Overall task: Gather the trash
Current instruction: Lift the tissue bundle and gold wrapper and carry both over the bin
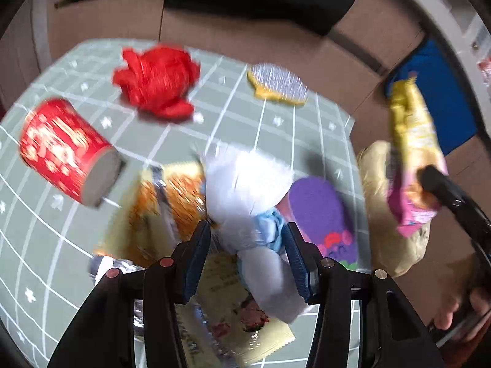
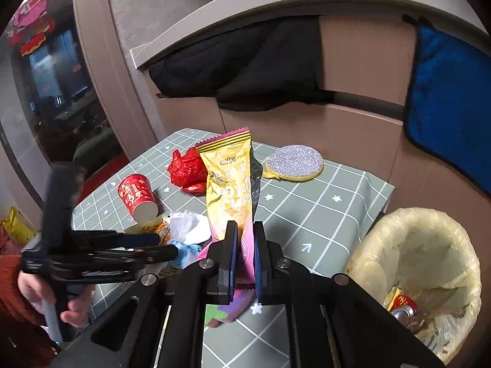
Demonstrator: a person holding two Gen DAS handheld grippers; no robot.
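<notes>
Your left wrist view is smeared by motion blur — the red cup [image 1: 66, 150] and white bag [image 1: 245, 181] lose their edges. Your right wrist view stays sharp, evenly lit, soft shadows only. Both bend strongly at the rim — black corners from 12 to 12.

The left gripper [image 1: 248, 257] points steeply down, its blue-padded fingers [image 1: 196, 260] spread apart; from the right wrist view it shows side-on, held by a bare hand [image 2: 46, 297] with an orange-red sleeve behind. The right gripper [image 2: 245, 257] tilts gently downward, its fingers [image 2: 230, 257] drawn close and clamped on a packet [image 2: 230, 184]. The hand holding it shows at the left view's lower right edge.
</notes>
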